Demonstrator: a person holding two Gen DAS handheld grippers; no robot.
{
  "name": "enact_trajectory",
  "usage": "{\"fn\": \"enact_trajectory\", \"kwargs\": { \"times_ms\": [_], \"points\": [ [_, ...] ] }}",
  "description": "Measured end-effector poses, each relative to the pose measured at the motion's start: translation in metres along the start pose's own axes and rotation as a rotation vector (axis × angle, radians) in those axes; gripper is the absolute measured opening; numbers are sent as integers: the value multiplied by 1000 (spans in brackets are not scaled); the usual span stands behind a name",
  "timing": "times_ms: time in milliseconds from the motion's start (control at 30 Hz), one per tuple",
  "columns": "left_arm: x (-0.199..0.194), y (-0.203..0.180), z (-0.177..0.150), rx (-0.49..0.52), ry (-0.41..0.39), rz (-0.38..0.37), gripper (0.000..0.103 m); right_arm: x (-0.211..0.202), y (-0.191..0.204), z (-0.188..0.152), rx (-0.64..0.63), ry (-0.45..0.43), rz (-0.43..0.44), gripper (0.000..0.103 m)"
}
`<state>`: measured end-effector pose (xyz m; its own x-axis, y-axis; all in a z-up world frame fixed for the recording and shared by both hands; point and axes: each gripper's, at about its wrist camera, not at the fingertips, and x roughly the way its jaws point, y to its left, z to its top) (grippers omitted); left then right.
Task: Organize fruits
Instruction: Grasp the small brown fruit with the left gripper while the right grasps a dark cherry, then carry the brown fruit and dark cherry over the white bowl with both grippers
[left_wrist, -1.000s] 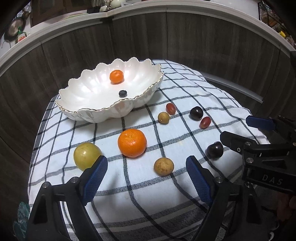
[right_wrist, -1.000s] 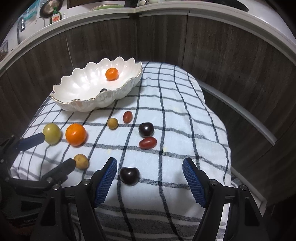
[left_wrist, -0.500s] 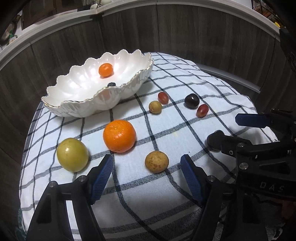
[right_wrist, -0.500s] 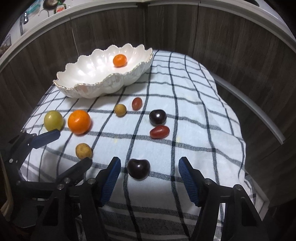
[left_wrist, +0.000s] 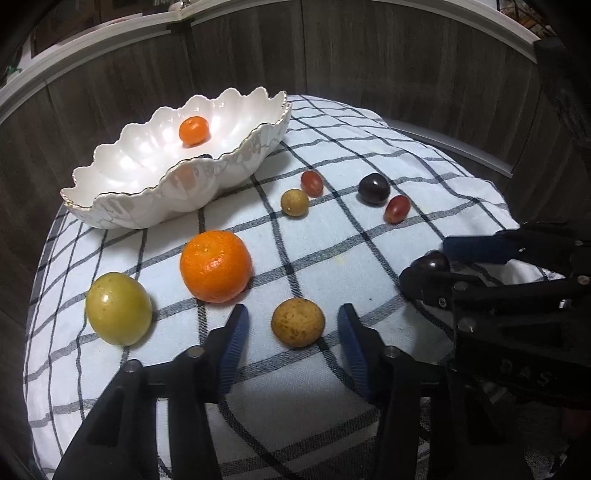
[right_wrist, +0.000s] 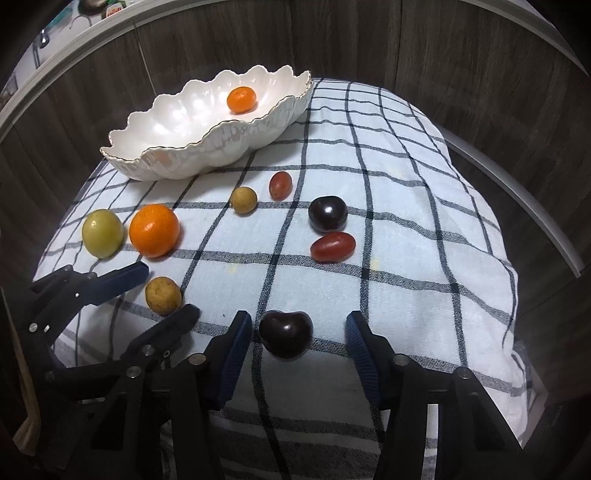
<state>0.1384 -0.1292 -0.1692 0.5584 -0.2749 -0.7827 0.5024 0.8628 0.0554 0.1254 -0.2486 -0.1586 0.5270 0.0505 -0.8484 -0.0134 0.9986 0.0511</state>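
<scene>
Left gripper (left_wrist: 291, 328) closes around a speckled yellow fruit (left_wrist: 297, 322) — pads apart, not touching; right gripper (right_wrist: 300, 336) likewise around a dark cherry (right_wrist: 285, 333).

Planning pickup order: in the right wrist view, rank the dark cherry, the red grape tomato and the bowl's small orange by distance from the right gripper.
1. Dark cherry, between the closing right gripper pads, untouched.
2. Red grape tomato, mid-cloth.
3. Small orange, in the far bowl.

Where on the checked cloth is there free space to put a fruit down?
The checked cloth is bare on its right side, right of the dark plum and red tomato. A smaller bare patch lies in the middle, between the large orange and that tomato. It is crowded at the left, near the white bowl.
</scene>
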Motion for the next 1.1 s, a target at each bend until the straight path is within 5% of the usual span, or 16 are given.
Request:
{"fn": "enact_trajectory", "kwargs": {
  "times_ms": [100,1100],
  "points": [
    [-1,-1,1,0,-1,-14,29,2,0,-1,4,11,24,33],
    [-36,14,21,-51,-44,24,28,-25,3,10,-12,-63,26,29]
  ]
}}
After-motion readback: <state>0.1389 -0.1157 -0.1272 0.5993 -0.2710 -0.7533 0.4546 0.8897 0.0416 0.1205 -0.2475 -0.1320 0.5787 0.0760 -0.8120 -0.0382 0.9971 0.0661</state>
